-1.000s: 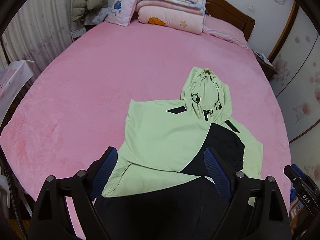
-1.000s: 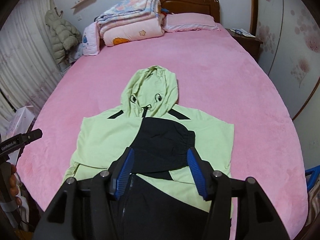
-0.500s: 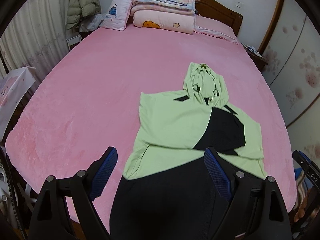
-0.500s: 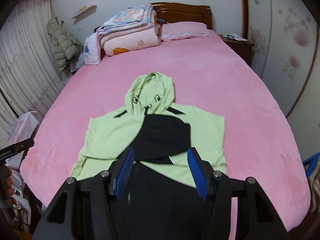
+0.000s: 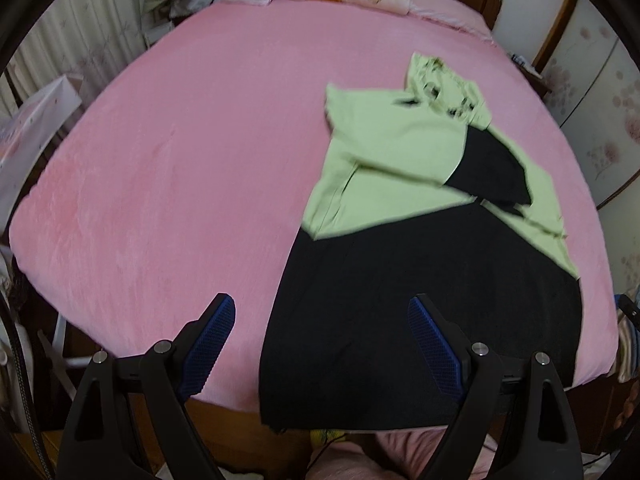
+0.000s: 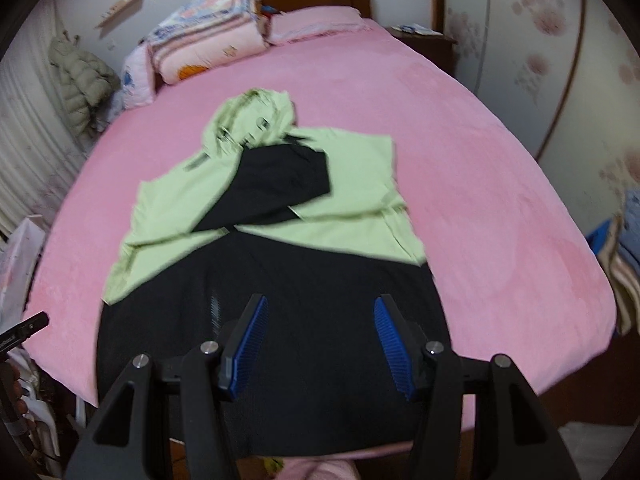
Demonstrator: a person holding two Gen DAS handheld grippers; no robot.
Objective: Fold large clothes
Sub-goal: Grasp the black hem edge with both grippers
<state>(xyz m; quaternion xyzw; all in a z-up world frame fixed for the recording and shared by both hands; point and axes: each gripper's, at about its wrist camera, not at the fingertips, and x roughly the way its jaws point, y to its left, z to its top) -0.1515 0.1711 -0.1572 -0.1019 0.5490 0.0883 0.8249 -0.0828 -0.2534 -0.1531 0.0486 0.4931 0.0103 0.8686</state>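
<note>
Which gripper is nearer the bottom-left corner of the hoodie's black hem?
Left. The left gripper straddles the hoodie's hem corner at the bed edge; the right gripper hovers over the hem's middle, both open.

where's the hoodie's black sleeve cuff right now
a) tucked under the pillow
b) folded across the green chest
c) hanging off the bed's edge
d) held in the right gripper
b: the black sleeve lies folded over the green chest of the hoodie, and the right gripper stands open with nothing between its fingers.
</note>
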